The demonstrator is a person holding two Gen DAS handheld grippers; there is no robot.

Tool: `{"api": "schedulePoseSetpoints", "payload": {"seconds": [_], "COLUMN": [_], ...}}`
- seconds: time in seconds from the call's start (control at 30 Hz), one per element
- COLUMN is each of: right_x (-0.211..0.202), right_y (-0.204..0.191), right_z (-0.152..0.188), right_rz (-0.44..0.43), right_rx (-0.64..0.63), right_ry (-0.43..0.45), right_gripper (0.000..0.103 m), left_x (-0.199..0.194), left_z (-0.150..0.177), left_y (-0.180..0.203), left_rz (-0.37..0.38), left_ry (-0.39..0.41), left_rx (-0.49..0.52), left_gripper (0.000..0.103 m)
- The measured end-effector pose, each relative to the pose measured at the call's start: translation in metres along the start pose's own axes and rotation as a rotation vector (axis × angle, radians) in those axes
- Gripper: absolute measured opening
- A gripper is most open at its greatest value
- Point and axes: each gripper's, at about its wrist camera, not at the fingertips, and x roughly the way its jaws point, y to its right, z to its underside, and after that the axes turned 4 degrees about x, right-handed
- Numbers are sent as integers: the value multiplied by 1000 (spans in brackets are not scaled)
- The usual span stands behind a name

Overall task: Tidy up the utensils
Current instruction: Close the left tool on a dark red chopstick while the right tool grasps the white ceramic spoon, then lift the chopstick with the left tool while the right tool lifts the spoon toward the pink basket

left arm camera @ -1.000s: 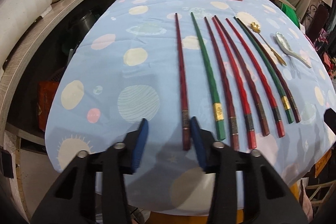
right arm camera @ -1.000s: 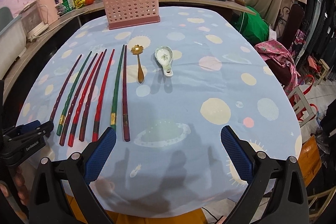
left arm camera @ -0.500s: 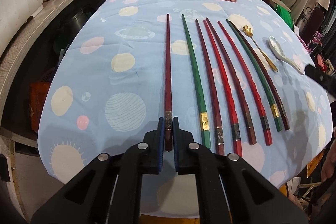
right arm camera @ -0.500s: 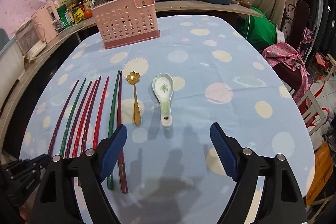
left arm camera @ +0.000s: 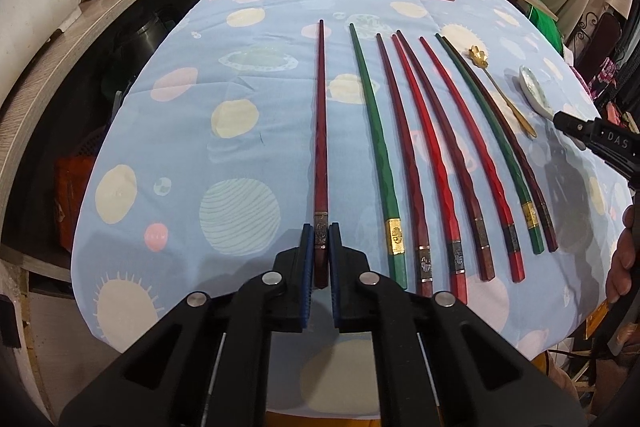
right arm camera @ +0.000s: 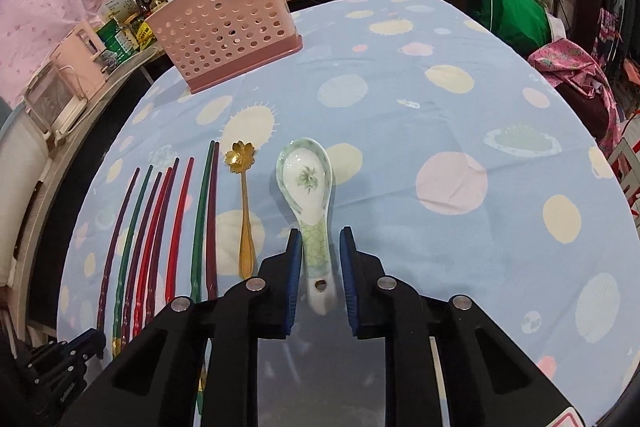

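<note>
The left gripper (left arm camera: 319, 247) is clamped on the thick end of a dark red chopstick (left arm camera: 321, 131), which runs straight ahead of it across the blue dotted tablecloth (left arm camera: 168, 131). To that gripper's right lie seven more chopsticks in a loose row — a green one (left arm camera: 376, 147) nearest, then red and dark red ones, another green and a dark one last — with a gold flower-headed spoon (left arm camera: 496, 87) beyond them. The right gripper (right arm camera: 319, 259) straddles the handle of a white-and-green ceramic soup spoon (right arm camera: 308, 183), its jaws closing, blue pads (right arm camera: 295, 263) just beside the handle with a thin gap on either side; the spoon's bowl points away from the gripper. Far ahead and to its left stands a pink perforated utensil holder (right arm camera: 224, 39), near the table's far edge.
</note>
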Motion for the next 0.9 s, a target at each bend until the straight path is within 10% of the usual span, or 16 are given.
{"api": "schedulePoseSetpoints", "payload": {"seconds": [0.9], "right_x": [-55], "right_y": [-4], "right_z": [5], "right_rz": [-16], "right_rx": [-9], "right_ry": [132], "right_gripper": [6], "left_x": [-44], "left_z": [-11], "left_y": [-12], "left_rz": [23], "left_ry": [109], "left_rx": [-39], "left_gripper": [7]}}
